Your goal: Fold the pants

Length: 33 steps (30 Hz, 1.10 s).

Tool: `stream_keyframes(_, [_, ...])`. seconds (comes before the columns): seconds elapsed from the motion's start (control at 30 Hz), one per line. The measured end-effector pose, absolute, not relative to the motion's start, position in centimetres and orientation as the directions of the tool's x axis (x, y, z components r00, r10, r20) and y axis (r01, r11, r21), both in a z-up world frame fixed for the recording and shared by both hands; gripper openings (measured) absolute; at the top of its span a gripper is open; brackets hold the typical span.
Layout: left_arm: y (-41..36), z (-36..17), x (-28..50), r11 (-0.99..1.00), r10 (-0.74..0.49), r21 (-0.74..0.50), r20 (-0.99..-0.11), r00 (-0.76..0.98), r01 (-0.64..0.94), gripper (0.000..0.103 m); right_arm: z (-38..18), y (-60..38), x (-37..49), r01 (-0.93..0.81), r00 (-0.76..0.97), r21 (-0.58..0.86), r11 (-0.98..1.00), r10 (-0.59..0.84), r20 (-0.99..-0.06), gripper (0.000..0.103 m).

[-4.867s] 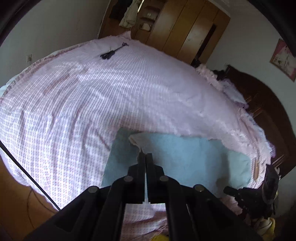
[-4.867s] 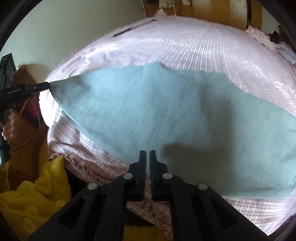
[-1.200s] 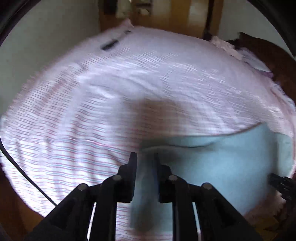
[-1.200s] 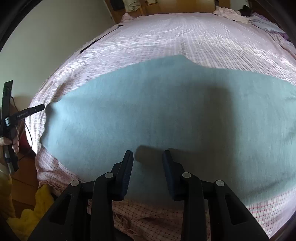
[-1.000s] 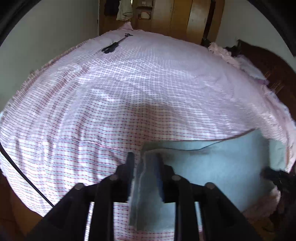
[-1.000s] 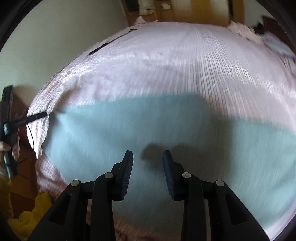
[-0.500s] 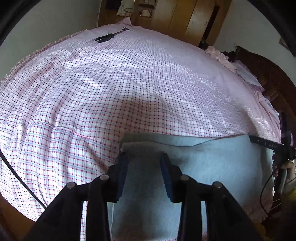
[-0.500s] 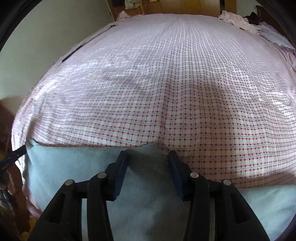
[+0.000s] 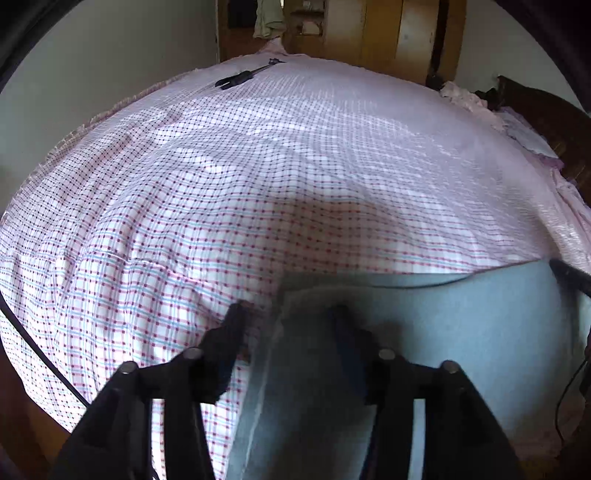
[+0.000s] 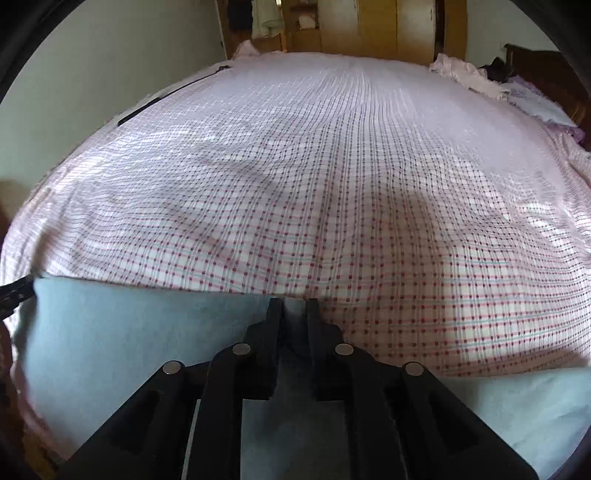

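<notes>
Behind the bed (image 9: 258, 192) stands a brown wardrobe (image 9: 388, 33), with a pale wall (image 9: 92, 66) toward 10 o'clock in both views. A pink checked sheet covers the whole bed, and a small dark tool (image 9: 240, 77) lies on it far away, at about 11 o'clock in the left view. The pants (image 9: 480, 332), light blue, lie flat on the near edge of the bed, at the 6 o'clock side of both views, with a straight folded edge toward the middle of the bed. The left hand-held gripper (image 9: 288, 325) hangs over the left corner of the pants; its jaws are opening, and the corner of the cloth lies between them, but the pads do not press it. One of its fingers (image 9: 229, 343) is over the sheet and the other is over the pants. The right hand-held gripper (image 10: 294, 308) has its jaws closing, almost together, and a thin piece of the pants edge shows in the narrow gap between the tips, so it pinches the cloth there. In the right view the pants (image 10: 129, 332) reach to 9 o'clock, where the dark tip of the left gripper is at the cloth corner. In the left view a dark tip of the right gripper appears at 3 o'clock, at the far corner of the pants.
</notes>
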<state>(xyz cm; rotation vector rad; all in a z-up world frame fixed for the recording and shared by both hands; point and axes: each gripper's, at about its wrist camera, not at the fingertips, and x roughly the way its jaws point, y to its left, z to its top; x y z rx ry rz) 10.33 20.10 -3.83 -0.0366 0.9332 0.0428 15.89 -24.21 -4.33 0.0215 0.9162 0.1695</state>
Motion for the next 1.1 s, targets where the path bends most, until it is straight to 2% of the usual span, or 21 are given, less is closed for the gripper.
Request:
stream_keyframes(0.13, [20.2,-2.8,9.8,0.998,0.023,-0.017,-0.797,0.603,-0.061,0.054,-2.8,-24.4,15.3,-0.104,0.604,0.095,0.990,0.139,-0.785,0.012])
stream_keyframes(0.2, [20.1,-1.9,9.1,0.998,-0.008,-0.043,-0.778,0.628,-0.042,0.054,-1.6,-24.8,14.4,-0.086,0.625,0.108,0.990,0.138,-0.768,0.012])
stream_keyframes(0.37, [18.2,0.7,7.3,0.993,-0.107,-0.117,-0.729,0.676,0.031,0.051,0.0,-25.2,10.9,-0.057,0.655,0.143,0.988,0.145,-0.742,0.021])
stream_keyframes(0.43, [16.7,0.6,7.1,0.981,-0.192,-0.172,-0.730,0.656,0.095,0.047,0.1,-24.8,9.8,-0.064,0.645,0.163,0.984,0.166,-0.746,0.021])
stream_keyframes(0.53, [14.6,-0.6,7.5,0.972,-0.237,-0.185,-0.758,0.608,0.148,0.036,-0.1,-24.2,7.5,-0.085,0.639,0.198,0.977,0.205,-0.742,0.021])
stream_keyframes(0.7, [13.2,-3.1,9.7,0.991,-0.115,-0.049,-0.783,0.611,0.124,0.033,-1.7,-23.3,7.2,-0.095,0.609,0.220,0.971,0.231,-0.758,0.021])
stream_keyframes(0.83, [15.2,-3.7,12.0,0.986,-0.164,-0.119,-0.793,0.586,0.115,0.032,-4.6,-23.4,8.8,-0.059,0.580,0.241,0.969,0.230,-0.782,0.021])
stream_keyframes(0.97, [15.1,-2.5,11.2,0.990,-0.137,-0.092,-0.787,0.602,0.104,0.032,-4.2,-24.1,8.3,-0.022,0.590,0.292,0.956,0.249,-0.768,0.022])
stream_keyframes(1.1, [15.3,-0.9,8.9,0.995,-0.097,-0.051,-0.784,0.614,0.091,0.035,-2.8,-24.7,6.1,-0.012,0.597,0.270,0.963,0.224,-0.770,0.022])
